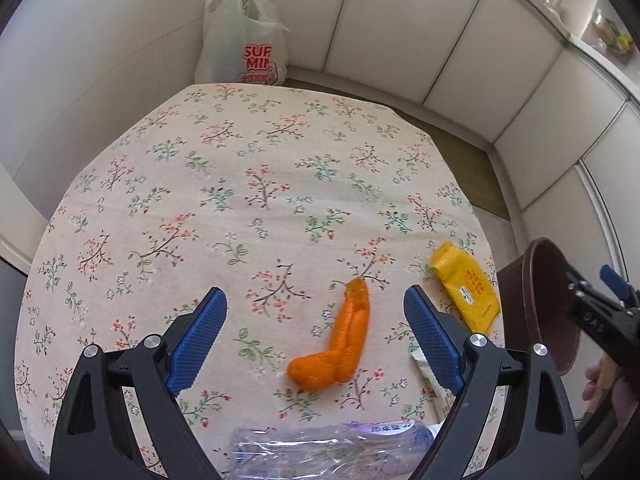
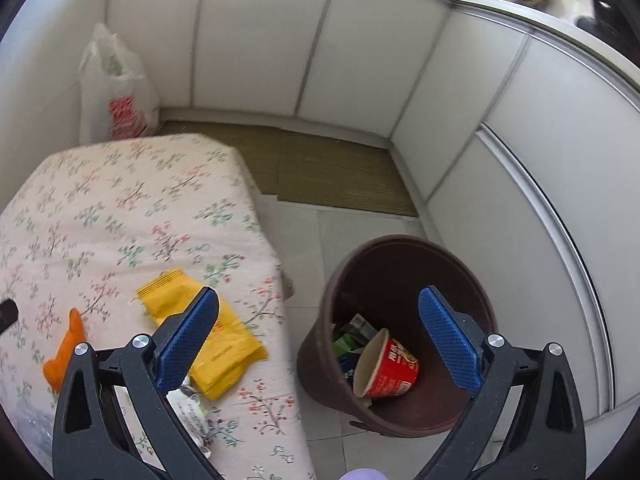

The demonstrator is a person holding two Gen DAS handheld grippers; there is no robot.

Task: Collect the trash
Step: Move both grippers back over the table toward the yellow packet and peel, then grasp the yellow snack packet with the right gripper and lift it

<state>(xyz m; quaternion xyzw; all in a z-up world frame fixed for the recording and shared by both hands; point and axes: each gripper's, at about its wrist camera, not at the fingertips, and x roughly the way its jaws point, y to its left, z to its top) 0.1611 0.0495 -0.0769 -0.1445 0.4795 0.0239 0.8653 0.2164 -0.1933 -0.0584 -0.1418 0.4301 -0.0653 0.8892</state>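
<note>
Left wrist view: we are holding the left gripper [image 1: 316,332] spread wide above the floral tablecloth [image 1: 240,184], nothing between its blue pads. The orange peel [image 1: 340,344] is lying flat just ahead of the claw, nearer its right finger than its left. Beyond the right finger tip the yellow wrapper [image 1: 466,290] is sitting at the table edge. A crumpled clear plastic bottle [image 1: 328,448] is lying crosswise below the claw, close under the camera. A bit of silvery wrapper [image 1: 422,364] is peeking out beside the right finger. Past it, off the table, the brown bin [image 1: 540,300] is showing.

Right wrist view: we are holding the right gripper [image 2: 320,340] spread open too, empty, hanging over the gap between table and bin [image 2: 400,280]. Inside the bin, between the fingers, a red noodle cup [image 2: 388,364] and some cartons are already lying. The yellow wrapper [image 2: 208,336] is partly hidden behind the left finger; the silvery wrapper [image 2: 192,408] is lying below that finger.

Handling judgement: the peel is looking light, soft and limp, likely to fold or tear, so we are planning a pinch across its thick bent end. The wrappers are thin and slick; we are expecting them to slide unless taken by a raised crimped edge. The bottle is light but springy and smooth, best gripped across its crushed middle
</note>
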